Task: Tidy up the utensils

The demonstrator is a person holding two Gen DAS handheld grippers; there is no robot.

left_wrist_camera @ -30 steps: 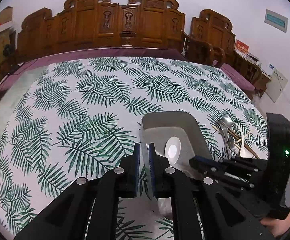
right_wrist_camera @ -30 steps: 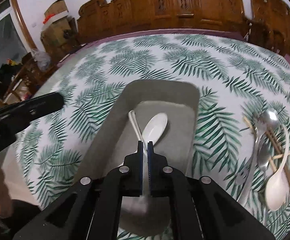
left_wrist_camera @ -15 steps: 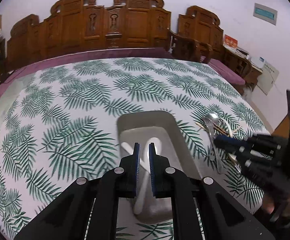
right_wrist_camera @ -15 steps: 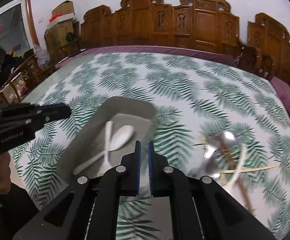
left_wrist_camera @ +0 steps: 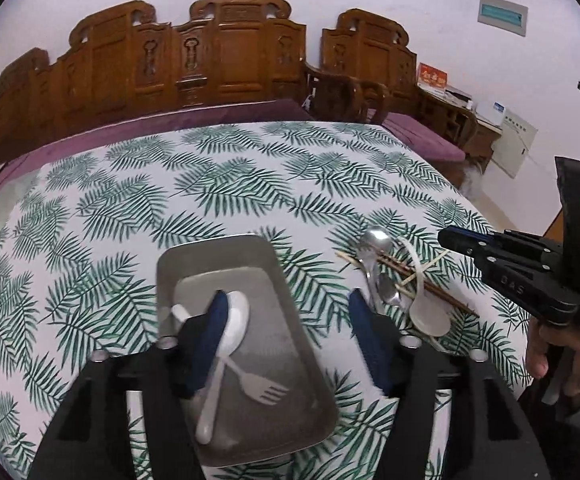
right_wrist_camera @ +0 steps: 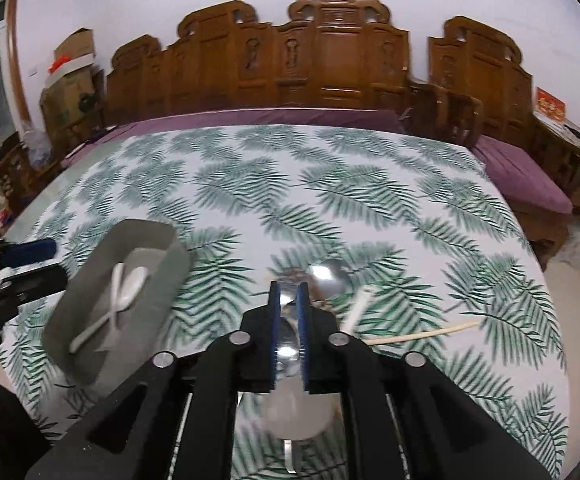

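Note:
A grey metal tray (left_wrist_camera: 274, 264) (right_wrist_camera: 90, 360) holds a white spoon (left_wrist_camera: 234, 320) (right_wrist_camera: 130, 280) and a white fork (left_wrist_camera: 262, 390), crossed. To its right lies a pile: metal spoons (left_wrist_camera: 373, 248) (right_wrist_camera: 329, 276), a white spoon (left_wrist_camera: 429, 316) (right_wrist_camera: 301, 412), dark chopsticks (left_wrist_camera: 441, 296) and a pale chopstick (right_wrist_camera: 425, 334). My left gripper (left_wrist_camera: 284, 316) is open and empty above the tray. My right gripper (right_wrist_camera: 288, 292) (left_wrist_camera: 445, 236) is nearly shut with nothing in it, above the pile.
The table has a palm-leaf cloth (left_wrist_camera: 218, 184) and a purple cover at its far edge (right_wrist_camera: 274, 118). Carved wooden chairs (left_wrist_camera: 226, 48) line the wall behind. Boxes (right_wrist_camera: 70, 80) stand at the far left. A hand (left_wrist_camera: 561, 364) holds the right gripper.
My left gripper has opened wide over the tray. My right gripper has swung right from the tray to above the utensil pile.

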